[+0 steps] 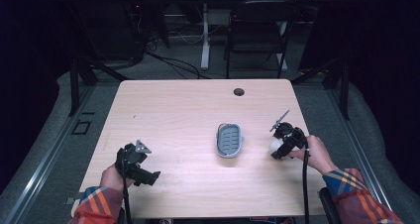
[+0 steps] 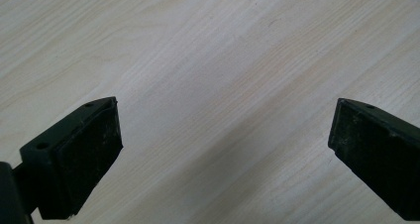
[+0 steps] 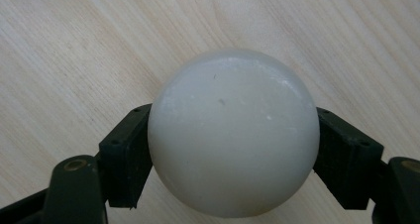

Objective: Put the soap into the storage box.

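Note:
A smooth white rounded object, like a bar of soap (image 3: 233, 135), sits between the black jaws of my right gripper (image 3: 233, 157), which is shut on it from both sides. In the high view the same white soap (image 1: 275, 144) shows at the tip of my right gripper (image 1: 277, 147) near the table's right side, just over the wood. A grey soap dish (image 1: 230, 140) with a ribbed blue-grey inside lies at the table's middle, a short way left of the soap. My left gripper (image 1: 148, 177) rests near the front left, and its jaws stand wide apart over bare wood (image 2: 223, 110).
The light wooden table (image 1: 188, 110) has a small round cable hole (image 1: 239, 91) near its far edge. Beyond it stand a dark folding chair (image 1: 257, 30) and a white desk leg (image 1: 204, 35). Grey floor runs along both sides.

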`<state>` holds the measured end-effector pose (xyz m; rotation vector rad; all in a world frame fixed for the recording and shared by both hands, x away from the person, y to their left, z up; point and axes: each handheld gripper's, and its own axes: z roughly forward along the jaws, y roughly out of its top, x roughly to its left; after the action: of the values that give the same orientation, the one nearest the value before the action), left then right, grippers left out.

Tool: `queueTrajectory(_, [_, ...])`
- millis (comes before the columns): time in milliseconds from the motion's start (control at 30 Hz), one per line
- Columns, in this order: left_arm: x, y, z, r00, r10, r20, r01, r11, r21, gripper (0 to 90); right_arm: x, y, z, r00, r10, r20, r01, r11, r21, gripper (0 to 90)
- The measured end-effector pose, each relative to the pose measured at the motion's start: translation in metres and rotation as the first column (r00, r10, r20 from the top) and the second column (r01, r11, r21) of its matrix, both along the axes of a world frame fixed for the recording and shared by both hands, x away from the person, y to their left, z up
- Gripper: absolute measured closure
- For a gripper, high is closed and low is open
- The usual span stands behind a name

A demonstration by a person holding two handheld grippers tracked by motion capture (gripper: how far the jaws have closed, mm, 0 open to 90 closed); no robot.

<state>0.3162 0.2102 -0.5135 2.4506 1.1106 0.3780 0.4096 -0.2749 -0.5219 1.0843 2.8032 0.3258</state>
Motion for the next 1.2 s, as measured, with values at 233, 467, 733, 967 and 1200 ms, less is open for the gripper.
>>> queueTrajectory(233, [0.000,0.000,0.000,1.0000,-0.001,-0.001,0.001,1.0000,-0.001,0.1,0.000,0.004,0.004,0.9997,0.023,-0.006,-0.023,1.000,-0.012,24.5])
queueTrajectory(467, [0.001,-0.002,-0.001,1.0000,-0.003,-0.004,0.003,1.0000,0.001,0.1,0.001,0.010,0.007,0.9994,0.032,0.010,-0.032,0.999,-0.003,24.5])
queueTrajectory(733, [0.001,-0.001,-0.001,0.9999,-0.006,-0.008,0.006,1.0000,0.003,0.1,0.004,0.024,0.011,0.9975,0.070,0.006,-0.070,0.997,-0.019,24.5])
queueTrajectory(967, [0.001,-0.002,-0.001,1.0000,-0.004,-0.008,0.004,1.0000,0.005,0.0,0.006,0.033,0.015,0.9959,0.089,0.018,-0.088,0.996,-0.016,24.5])
queueTrajectory(1200, [0.001,-0.002,-0.001,1.0000,-0.003,-0.007,0.003,1.0000,0.006,0.1,0.008,0.045,0.020,0.9931,0.115,0.023,-0.115,0.993,-0.025,24.5])
